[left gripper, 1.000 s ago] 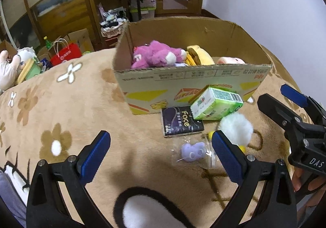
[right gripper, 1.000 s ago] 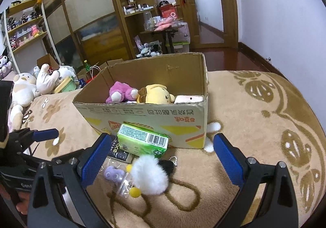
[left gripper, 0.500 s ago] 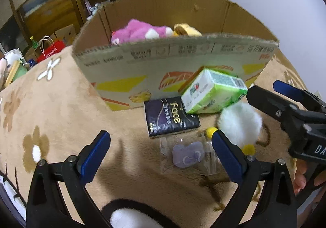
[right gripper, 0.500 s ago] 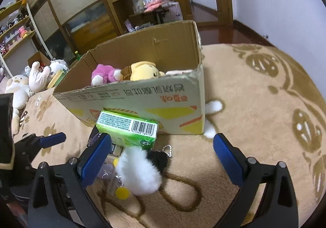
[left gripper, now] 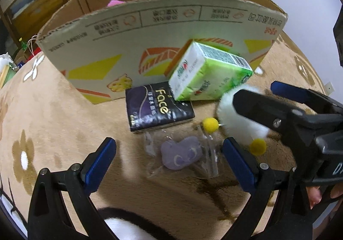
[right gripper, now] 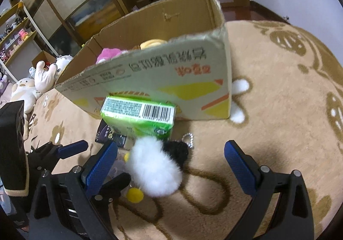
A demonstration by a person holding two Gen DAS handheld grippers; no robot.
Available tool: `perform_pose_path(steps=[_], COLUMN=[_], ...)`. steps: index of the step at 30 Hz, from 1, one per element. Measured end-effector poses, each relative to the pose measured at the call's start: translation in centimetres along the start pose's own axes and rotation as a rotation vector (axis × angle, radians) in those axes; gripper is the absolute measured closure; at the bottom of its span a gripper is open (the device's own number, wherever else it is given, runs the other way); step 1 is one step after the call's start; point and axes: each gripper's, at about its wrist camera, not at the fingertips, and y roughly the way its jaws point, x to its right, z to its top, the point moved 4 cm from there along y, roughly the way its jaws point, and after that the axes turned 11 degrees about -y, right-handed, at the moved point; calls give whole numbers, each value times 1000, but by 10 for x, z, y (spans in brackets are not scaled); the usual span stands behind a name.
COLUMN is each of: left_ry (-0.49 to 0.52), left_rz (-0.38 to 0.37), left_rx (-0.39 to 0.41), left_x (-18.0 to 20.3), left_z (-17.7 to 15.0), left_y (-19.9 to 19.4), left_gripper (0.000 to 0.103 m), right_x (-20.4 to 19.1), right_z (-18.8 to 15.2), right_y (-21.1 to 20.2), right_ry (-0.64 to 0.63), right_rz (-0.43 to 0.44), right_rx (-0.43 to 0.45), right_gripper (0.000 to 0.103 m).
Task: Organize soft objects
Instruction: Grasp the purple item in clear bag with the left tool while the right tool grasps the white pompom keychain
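Observation:
A cardboard box (left gripper: pixel 150 32) stands on the tan blanket, with pink and yellow plush toys (right gripper: pixel 111 53) inside. In front of it lie a green tissue pack (left gripper: pixel 205 75), a dark "Face" tissue pack (left gripper: pixel 156 107), a purple soft toy in a clear bag (left gripper: pixel 182 155) and a white fluffy keychain with yellow pompoms (right gripper: pixel 154 167). My left gripper (left gripper: pixel 169 160) is open, straddling the bagged purple toy just above it. My right gripper (right gripper: pixel 171 162) is open around the white fluffy keychain; it also shows in the left wrist view (left gripper: pixel 278 100).
The tan patterned blanket (right gripper: pixel 278 90) spreads to the right of the box. Plush toys (right gripper: pixel 32 85) lie at the far left. Wooden shelves and cabinets (right gripper: pixel 85 0) stand behind the box.
Both grippers have moved forward and down toward the items in front of the box. The left now frames the bagged purple toy, the right frames the white keychain.

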Motion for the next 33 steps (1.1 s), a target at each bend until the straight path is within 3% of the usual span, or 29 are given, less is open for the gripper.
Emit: perform_pose_path(steps=[5,10,12,15,29,33], left_ry=[13,13,13,17,29,12], left_rz=[8,10,15,24,55,29], left_rx=[-21,-26,-31,-32,-34,-44], left_x=[7,15,14,14,29,26], left_z=[-5,-5,-2,-3,-7,-8], left_y=[8,12,14,19,32,29], left_gripper=[4,4,4,4,4,4], right_x=[-4,-7,-7,-4,1,-5], right_z=[-8,-11,-12,-12,-10,-10], right_y=[10,19,20,20,20,24], right_ry=[-9,-31,-38,-26,-21,-24], right_rz=[-14,-26,-44,-41,-43,-48], right_rx=[-49,-93,-102,-100,-103,-104], right_gripper=[0,21,34,40,40,40])
